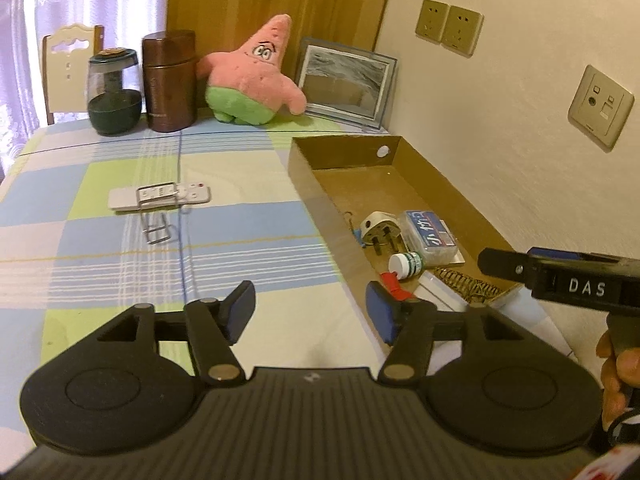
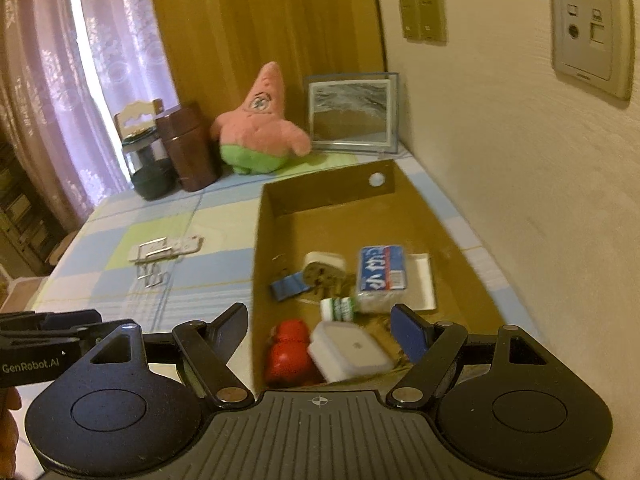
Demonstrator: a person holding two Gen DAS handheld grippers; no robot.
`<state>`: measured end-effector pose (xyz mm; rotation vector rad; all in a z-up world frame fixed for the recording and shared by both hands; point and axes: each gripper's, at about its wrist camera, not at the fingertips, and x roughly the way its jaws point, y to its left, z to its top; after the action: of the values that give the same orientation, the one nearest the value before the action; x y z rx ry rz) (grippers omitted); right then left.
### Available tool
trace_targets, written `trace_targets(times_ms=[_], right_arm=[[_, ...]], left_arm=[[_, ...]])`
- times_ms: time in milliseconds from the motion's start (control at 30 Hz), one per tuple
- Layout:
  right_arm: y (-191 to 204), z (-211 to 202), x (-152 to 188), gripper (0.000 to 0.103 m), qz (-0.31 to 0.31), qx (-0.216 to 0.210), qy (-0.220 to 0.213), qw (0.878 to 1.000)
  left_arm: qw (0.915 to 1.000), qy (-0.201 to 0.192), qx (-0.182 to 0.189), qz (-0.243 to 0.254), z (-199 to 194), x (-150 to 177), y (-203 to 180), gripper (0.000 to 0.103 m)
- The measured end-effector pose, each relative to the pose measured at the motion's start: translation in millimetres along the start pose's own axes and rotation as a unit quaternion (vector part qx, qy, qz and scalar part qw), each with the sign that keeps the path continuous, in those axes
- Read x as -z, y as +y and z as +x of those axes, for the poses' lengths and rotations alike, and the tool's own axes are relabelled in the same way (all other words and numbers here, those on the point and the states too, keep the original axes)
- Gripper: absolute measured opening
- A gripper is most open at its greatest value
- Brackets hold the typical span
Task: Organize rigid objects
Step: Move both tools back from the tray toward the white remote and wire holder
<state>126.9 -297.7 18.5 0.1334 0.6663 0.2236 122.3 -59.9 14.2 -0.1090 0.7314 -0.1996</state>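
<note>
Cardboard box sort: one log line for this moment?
left claw: open, empty | right claw: open, empty | cardboard box: plug, small bottle inside | remote: on tablecloth

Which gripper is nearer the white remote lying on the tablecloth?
Left. The left gripper hovers over the cloth short of the white remote; the right gripper is over the cardboard box, further off.
</note>
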Motion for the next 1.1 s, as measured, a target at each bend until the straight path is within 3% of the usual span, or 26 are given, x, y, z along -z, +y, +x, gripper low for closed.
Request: trace_targets(times_ms=[167, 567, 867, 1100], right_arm=[[24, -4, 7, 0.076, -0.012, -0.017, -0.002, 1.000], [78, 7, 11, 0.076, -0.037, -0.055, -0.010, 0.998], [106, 46, 6, 0.076, -0.065, -0.066, -0.011, 0.996], [116, 96, -7, 0.076, -0.077, -0.070, -0.008, 0.995]], left_arm=[[0.9998, -0.007, -0.017, -0.011, -17, 5, 22, 0.070], [0.9959, -0.027, -0.082, -0.029, -35, 7, 85, 0.076], [0.9915, -0.031, -0.123, -0.027, -2, 4, 125, 0.077], [0.9914, -0.029, -0.124, -0.027, 42, -4, 144, 0.077]])
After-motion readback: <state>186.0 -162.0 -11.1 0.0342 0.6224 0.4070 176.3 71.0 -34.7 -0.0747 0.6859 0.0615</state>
